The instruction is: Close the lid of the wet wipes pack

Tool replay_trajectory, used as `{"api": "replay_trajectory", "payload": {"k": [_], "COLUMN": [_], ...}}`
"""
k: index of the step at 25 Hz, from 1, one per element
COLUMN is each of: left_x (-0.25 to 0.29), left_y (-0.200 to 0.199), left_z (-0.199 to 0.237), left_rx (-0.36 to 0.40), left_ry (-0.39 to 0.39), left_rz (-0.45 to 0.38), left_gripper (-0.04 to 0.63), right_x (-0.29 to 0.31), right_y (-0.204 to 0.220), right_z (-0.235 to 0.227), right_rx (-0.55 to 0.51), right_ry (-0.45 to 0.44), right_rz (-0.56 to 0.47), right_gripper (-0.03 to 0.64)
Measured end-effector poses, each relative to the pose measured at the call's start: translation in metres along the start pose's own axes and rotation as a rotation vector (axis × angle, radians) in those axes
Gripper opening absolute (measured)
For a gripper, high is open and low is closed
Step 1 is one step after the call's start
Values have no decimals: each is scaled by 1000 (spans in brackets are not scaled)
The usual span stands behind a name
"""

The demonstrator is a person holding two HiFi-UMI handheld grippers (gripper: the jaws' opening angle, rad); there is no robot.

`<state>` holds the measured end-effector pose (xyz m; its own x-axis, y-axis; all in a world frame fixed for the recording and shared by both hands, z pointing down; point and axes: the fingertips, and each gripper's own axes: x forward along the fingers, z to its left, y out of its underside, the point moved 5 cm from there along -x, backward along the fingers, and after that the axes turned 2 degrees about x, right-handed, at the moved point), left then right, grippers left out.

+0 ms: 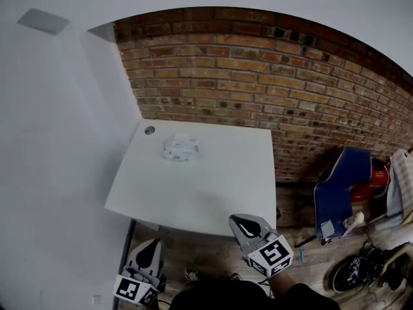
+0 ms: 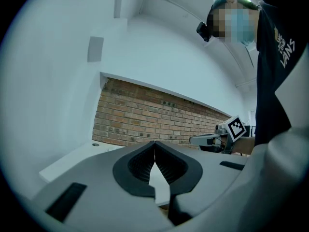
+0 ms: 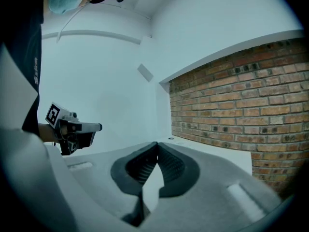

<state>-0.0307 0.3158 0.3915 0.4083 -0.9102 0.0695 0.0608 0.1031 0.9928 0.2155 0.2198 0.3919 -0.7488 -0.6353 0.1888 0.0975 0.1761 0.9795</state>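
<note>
Table [image 1: 213, 192]: white, smooth, matte slab with squared corners, centre of the head view. A small round grommet [image 1: 150, 130] sits at its upper-left corner.
Wet wipes pack [image 1: 180, 148]: soft, crinkled pale packet lying flat on the upper-left part of the table, just right of and below the grommet. Whether the lid is up or down cannot be told at this size.
Left gripper [image 1: 150, 250]: grey moulded shell with black ribbed pads, lower left of the head view, below the table's near edge. In its own view the jaw tips [image 2: 154, 142] are pressed together with nothing between them.
Right gripper [image 1: 244, 225]: same build, lower centre-right, overlapping the table's near edge. Tips [image 3: 157, 143] meet and pinch nothing.
Wall [image 1: 271, 76]: rough red-brown brick with pale mortar behind the table. A smooth white wall runs along the left.
Writing: black-and-white square marker on each gripper's cube [image 1: 275, 253]. White lettering on the person's dark shirt [image 2: 285, 52] reads "VANS". Print on the pack is too small to read.
Open room: bare tabletop between both grippers and the pack. A blue chair [image 1: 342, 186] stands well right of the table on plank flooring.
</note>
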Motion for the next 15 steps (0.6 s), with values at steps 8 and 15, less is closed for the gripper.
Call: {"api": "replay_trajectory", "payload": {"k": [8, 15], "left_x": [-20, -31], "left_y": [-4, -3], "left_z": [77, 121], "left_rx": [10, 0], "left_ry": [48, 71], "left_rz": [7, 22], "left_gripper": [-2, -2], "right_x": [52, 79], "right_y": [-9, -12], "right_z": [36, 60], "right_rx": [0, -1], "right_ry": [83, 121], "right_rz": [-14, -2], "right_gripper": [-2, -2]}}
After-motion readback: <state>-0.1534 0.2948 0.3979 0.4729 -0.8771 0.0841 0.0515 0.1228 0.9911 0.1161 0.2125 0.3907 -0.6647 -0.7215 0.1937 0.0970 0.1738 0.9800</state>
